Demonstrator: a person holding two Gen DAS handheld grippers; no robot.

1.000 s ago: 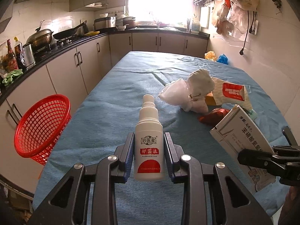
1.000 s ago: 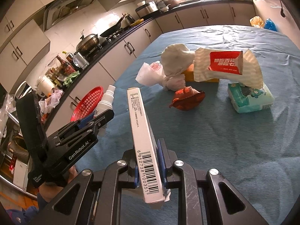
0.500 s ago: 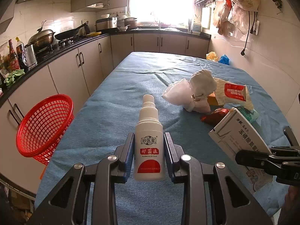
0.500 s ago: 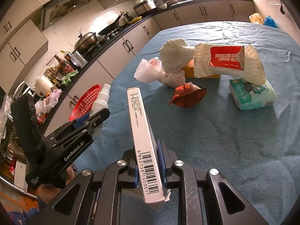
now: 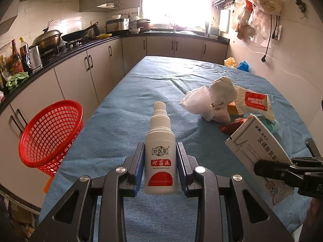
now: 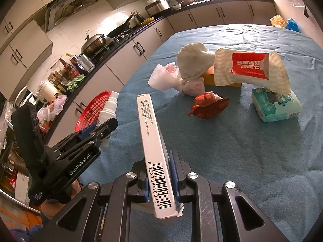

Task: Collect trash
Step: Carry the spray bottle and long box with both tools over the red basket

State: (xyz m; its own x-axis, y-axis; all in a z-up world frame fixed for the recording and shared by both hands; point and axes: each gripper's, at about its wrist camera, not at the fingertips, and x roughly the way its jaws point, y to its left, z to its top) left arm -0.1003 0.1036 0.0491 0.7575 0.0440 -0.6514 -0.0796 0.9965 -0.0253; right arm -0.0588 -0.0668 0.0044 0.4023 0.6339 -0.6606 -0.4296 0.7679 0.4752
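Little moved since earlier frames; view drifted slightly. Left hand-held gripper (image 5: 160, 167) clamped on spray bottle (image 5: 160, 151), right hand-held gripper (image 6: 159, 178) clamped on flat box (image 6: 154, 151), both above table (image 5: 125, 117). Carry step; next, likely swing toward red basket (image 5: 51, 131), release.

Trash pile blocks the table's right-centre: crumpled white paper (image 5: 219, 98), red-label wrapper (image 6: 250, 68), orange box (image 6: 210, 78), red snack bag (image 6: 208, 104), tissue pack (image 6: 276, 105), all touching or just beside each other. Left half of blue tablecloth (image 5: 125, 109) is free, w/ open way to red basket (image 5: 50, 133) beside table edge.
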